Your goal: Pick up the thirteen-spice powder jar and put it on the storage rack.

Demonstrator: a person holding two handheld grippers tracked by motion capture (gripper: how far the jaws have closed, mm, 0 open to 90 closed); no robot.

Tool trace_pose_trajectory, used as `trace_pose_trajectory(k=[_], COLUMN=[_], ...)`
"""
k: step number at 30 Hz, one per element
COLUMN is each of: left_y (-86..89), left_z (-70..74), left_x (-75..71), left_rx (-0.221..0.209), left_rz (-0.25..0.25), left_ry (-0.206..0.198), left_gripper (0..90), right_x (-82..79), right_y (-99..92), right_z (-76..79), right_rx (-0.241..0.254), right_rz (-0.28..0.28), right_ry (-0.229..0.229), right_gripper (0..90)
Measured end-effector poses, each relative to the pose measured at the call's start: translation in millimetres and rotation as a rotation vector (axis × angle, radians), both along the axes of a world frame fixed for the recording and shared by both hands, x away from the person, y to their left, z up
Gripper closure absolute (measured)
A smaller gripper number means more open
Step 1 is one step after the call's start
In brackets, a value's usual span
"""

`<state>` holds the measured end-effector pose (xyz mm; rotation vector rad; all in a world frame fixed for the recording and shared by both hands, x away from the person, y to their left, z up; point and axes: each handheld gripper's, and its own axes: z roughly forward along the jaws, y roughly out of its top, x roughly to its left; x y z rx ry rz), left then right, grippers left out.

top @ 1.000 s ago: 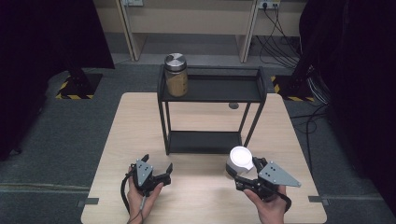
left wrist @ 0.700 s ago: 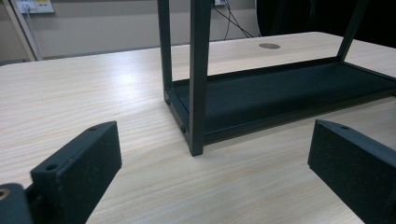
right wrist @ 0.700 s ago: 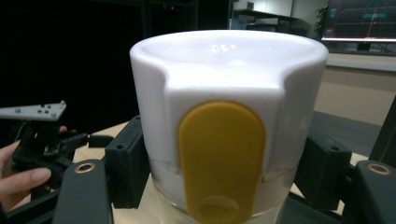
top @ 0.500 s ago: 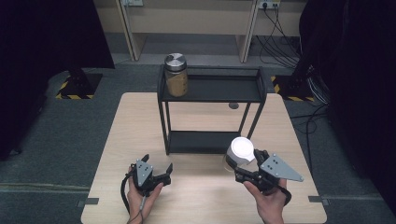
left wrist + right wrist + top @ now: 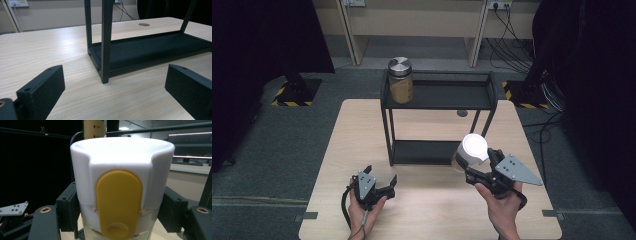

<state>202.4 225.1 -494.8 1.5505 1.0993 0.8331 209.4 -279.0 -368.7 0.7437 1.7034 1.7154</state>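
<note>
Nearest the person, the left gripper [image 5: 381, 186] is resting on the table [image 5: 362, 130] in front of the black shelf rack [image 5: 439, 95], jaws standing wide apart and holding nothing. The right gripper [image 5: 478, 169] is clamping a white-lidded cup [image 5: 473, 150] just before the rack's lower shelf, clear of its front edge. Farther back, a steel-lidded jar [image 5: 400, 80] is sitting at the rack's top left corner.

A black rack [image 5: 439, 97] stands on the wooden table [image 5: 362, 130].

Bright tabletop, dark surroundings

Overhead light leaves glare on the table [image 5: 362, 130] left of the black shelf [image 5: 439, 95]; the white lid [image 5: 122, 167] nearly blows out; beyond the shelf, the backgrounds fall dim and soft.
</note>
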Motion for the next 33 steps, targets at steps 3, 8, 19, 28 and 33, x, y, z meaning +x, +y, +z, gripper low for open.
trace_pose_trajectory(k=[3, 8, 19, 28, 33], left_y=[0.4, 0.2, -0.2, 1.2, 0.2], left_z=[-0.1, 0.0, 0.3, 0.4, 0.7], left_x=[0.0, 0.1, -0.1, 0.7, 0.6], left_rx=[-0.003, -0.001, 0.004, -0.006, 0.004], left_rz=[0.000, 0.000, -0.002, -0.003, -0.005], left_ry=[0.000, 0.000, 0.000, 0.005, 0.003], left_gripper=[2.0, 2.0, 2.0, 2.0, 2.0], right_x=[3.5, 8.1, 14.7, 21.1, 26.5], right_y=[1.0, 3.3, 10.2, 13.0, 14.1], right_z=[1.6, 6.1, 33.2, 50.9, 61.5], right_rx=[0.007, 0.010, -0.003, 0.016, 0.014], right_rz=[-0.003, -0.004, -0.001, 0.003, 0.010], right_ry=[0.000, -0.007, -0.053, -0.062, -0.064], right_gripper=[30.6, 30.6, 30.6, 30.6, 30.6])
